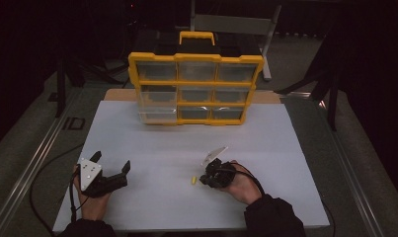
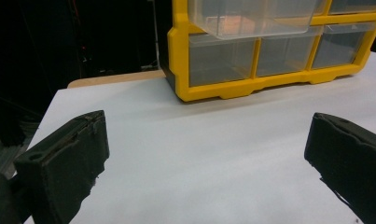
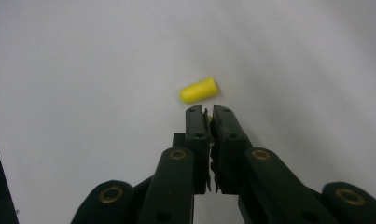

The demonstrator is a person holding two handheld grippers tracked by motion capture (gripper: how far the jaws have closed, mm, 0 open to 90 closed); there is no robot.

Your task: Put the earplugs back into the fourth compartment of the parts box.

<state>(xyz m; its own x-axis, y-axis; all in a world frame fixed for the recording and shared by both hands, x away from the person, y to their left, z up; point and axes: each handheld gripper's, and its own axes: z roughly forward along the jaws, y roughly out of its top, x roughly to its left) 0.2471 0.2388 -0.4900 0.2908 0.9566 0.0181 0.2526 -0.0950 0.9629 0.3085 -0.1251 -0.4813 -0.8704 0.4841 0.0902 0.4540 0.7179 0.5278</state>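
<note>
A small yellow foam plug [image 3: 198, 90] lies on the white table sheet, just beyond the tips of my right gripper [image 3: 209, 112]. That gripper is shut, and a sliver of something yellow [image 3: 209, 119] shows pinched between its pads. From above, the plug [image 1: 191, 181] sits just left of the right gripper [image 1: 203, 179], near the front middle. My left gripper [image 1: 112, 162] rests at the front left, held in a hand. Its jaws stand wide open [image 2: 204, 154] with nothing between them, facing the yellow drawer organizer [image 2: 181, 60].
The yellow organizer [image 1: 195, 59] with clear drawers stands at the back of the white sheet [image 1: 152, 143]. One left drawer [image 1: 157, 114] is pulled partway out. Dark stands and a metal rail [image 1: 33, 153] flank the table.
</note>
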